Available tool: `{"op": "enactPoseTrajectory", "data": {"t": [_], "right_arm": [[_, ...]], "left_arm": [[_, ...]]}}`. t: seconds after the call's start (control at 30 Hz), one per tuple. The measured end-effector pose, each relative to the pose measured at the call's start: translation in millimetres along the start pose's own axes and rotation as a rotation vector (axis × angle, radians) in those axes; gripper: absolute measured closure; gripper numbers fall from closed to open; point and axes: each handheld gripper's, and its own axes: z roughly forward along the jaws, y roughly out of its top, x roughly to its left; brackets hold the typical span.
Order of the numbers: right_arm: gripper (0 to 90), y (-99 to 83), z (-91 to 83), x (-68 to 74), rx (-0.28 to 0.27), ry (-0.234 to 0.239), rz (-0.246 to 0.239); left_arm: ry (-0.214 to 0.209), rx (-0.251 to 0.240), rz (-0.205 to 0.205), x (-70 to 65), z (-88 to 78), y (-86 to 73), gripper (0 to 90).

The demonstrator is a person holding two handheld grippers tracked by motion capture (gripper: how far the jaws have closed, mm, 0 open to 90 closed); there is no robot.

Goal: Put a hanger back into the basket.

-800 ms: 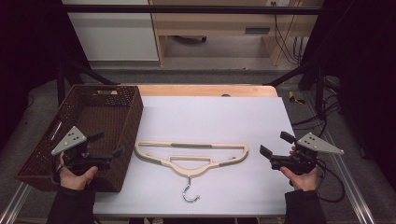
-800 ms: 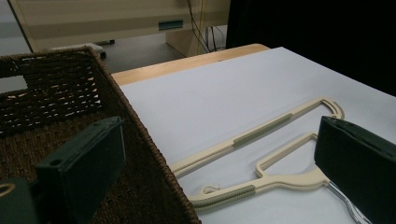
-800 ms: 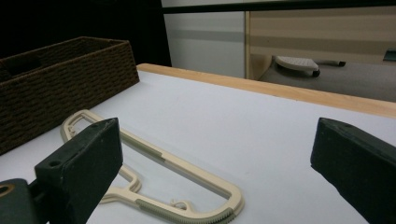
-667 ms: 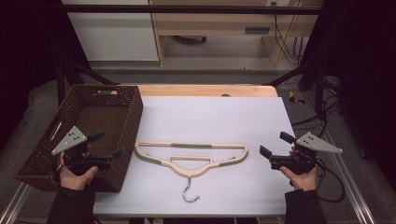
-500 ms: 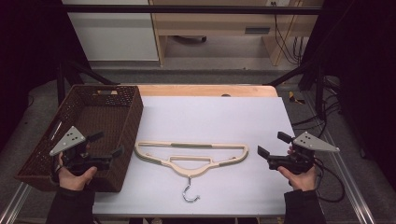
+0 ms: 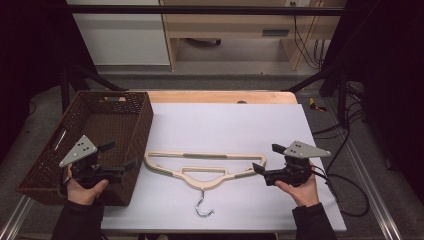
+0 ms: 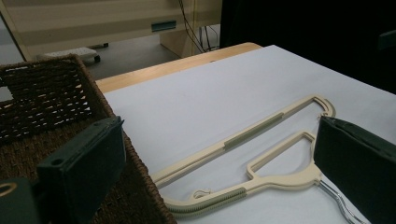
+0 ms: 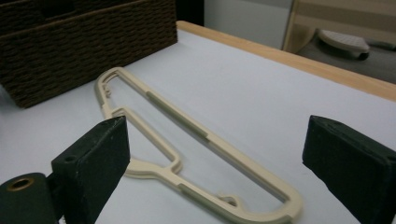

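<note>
A cream plastic hanger [image 6: 205, 156] with a metal hook [image 6: 202, 207] lies flat on the white table [image 6: 225, 120], hook toward the person. My left gripper [image 6: 120, 155] hovers open over the near right corner of the brown wicker basket [image 6: 107, 117], just left of the hanger's left end. My right gripper [image 6: 267, 158] is open beside the hanger's right end, nothing between its pads. In the left gripper view the hanger [image 7: 254, 133] lies ahead between my wide jaws [image 7: 219, 163]. In the right gripper view the hanger [image 8: 187, 119] stretches away between my open gripper's [image 8: 217, 158] pads.
The wicker basket [image 7: 46, 93] stands on the table's left side and looks empty. A wooden strip [image 6: 220, 96] runs along the far table edge. Cables [image 6: 345, 185] trail off the right side. Bare white surface lies beyond the hanger.
My right gripper has moved left, closer to the hanger's right end. The left gripper and the hanger have stayed put.
</note>
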Motion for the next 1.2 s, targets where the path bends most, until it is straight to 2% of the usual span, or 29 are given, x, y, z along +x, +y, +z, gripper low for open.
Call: {"op": "enactPoseTrajectory", "data": {"t": [0.13,0.2,0.27,0.6,0.63,0.7,0.77,0.93,0.97,1.0,1.07,1.1,1.2], "right_arm": [[10.5,1.5,11.3,8.4,0.023,0.029,-0.019],[13.0,3.6,23.5,18.1,0.049,0.066,-0.035],[14.7,5.3,31.3,24.2,0.072,0.08,-0.056],[24.3,13.6,65.0,48.1,0.133,0.149,-0.078],[28.2,13.6,72.8,54.2,0.15,0.176,-0.092],[30.1,13.6,79.0,58.8,0.175,0.192,-0.1],[34.2,12.9,85.6,61.7,0.19,0.217,-0.092],[39.1,12.2,99.4,70.1,0.229,0.233,-0.104],[41.1,12.2,107.0,73.6,0.243,0.247,-0.086],[41.1,12.2,107.0,73.6,0.243,0.247,-0.086],[41.7,12.1,117.2,79.6,0.266,0.245,-0.112],[42.0,11.8,120.6,80.7,0.269,0.258,-0.107],[42.9,10.5,129.8,84.1,0.289,0.249,-0.112]], "left_arm": [[-0.001,0.004,0.004,-1.1,1.0,-0.2,2.0],[-0.002,0.007,0.009,-1.8,2.2,-0.2,2.1],[-0.005,0.009,0.008,-2.8,3.0,-0.2,2.1],[-0.013,0.017,0.017,-5.6,5.9,-0.4,2.1],[-0.014,0.018,0.016,-5.5,6.3,-0.4,2.1],[-0.015,0.017,0.015,-5.5,6.4,-0.4,2.1],[-0.015,0.017,0.019,-5.5,6.8,-0.4,2.1],[-0.02,0.02,0.02,-6.6,7.9,-0.4,2.2],[-0.021,0.02,0.022,-6.9,8.2,-0.2,2.2],[-0.021,0.02,0.022,-6.9,8.2,-0.2,2.2],[-0.024,0.019,0.022,-7.2,8.0,0.0,2.2],[-0.024,0.019,0.022,-7.2,8.0,0.0,2.2],[-0.025,0.018,0.023,-7.4,8.2,0.0,2.3]]}}
